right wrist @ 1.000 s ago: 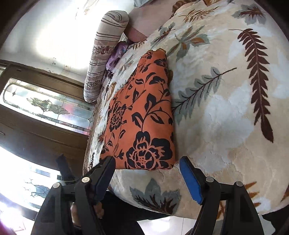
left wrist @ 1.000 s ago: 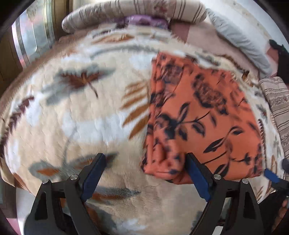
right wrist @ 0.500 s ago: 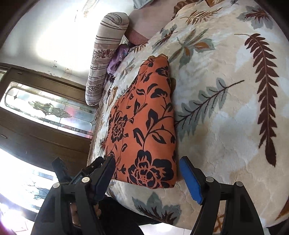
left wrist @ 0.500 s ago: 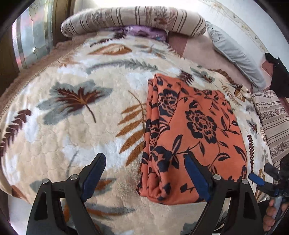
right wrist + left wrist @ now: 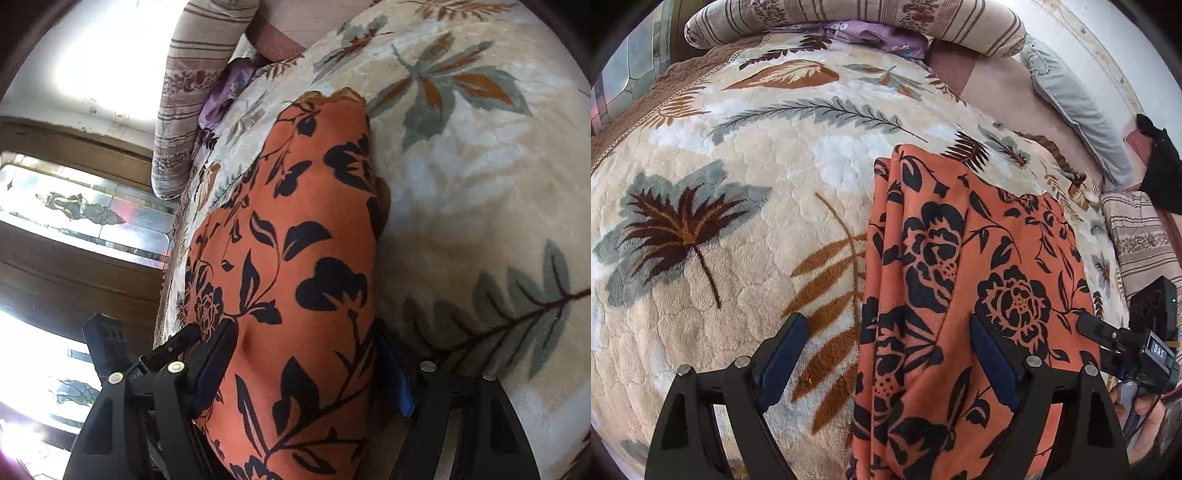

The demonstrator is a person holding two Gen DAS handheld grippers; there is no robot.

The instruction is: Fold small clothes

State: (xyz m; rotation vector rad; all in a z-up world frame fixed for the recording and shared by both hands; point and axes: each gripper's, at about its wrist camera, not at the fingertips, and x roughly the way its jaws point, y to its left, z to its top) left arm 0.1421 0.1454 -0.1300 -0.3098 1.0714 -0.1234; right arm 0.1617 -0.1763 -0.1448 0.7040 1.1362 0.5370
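Observation:
An orange garment with black flowers [image 5: 979, 280] lies folded on the leaf-patterned blanket [image 5: 757, 177]. My left gripper [image 5: 884, 321] is open above the garment's bunched left edge: one finger hangs over the blanket, the other over the cloth. In the right wrist view the garment [image 5: 303, 258] runs away from me, and my right gripper [image 5: 304, 332] straddles its near end. Its jaws are closing with the cloth filling the gap between them. The right gripper [image 5: 1108, 336], with a hand [image 5: 1145, 406] on it, also shows at the garment's right edge.
A striped bolster [image 5: 849, 18] and a purple cloth [image 5: 871, 33] lie at the head of the bed. A grey pillow [image 5: 1078, 110] and a striped folded cloth [image 5: 1141, 236] are at the right. A glass-panelled wooden door [image 5: 85, 214] stands beyond the bed's edge.
Both grippers have moved in on the garment. The right gripper has come forward and down so that the garment's near end now sits between its jaws. The left gripper has moved forward over the garment's left edge.

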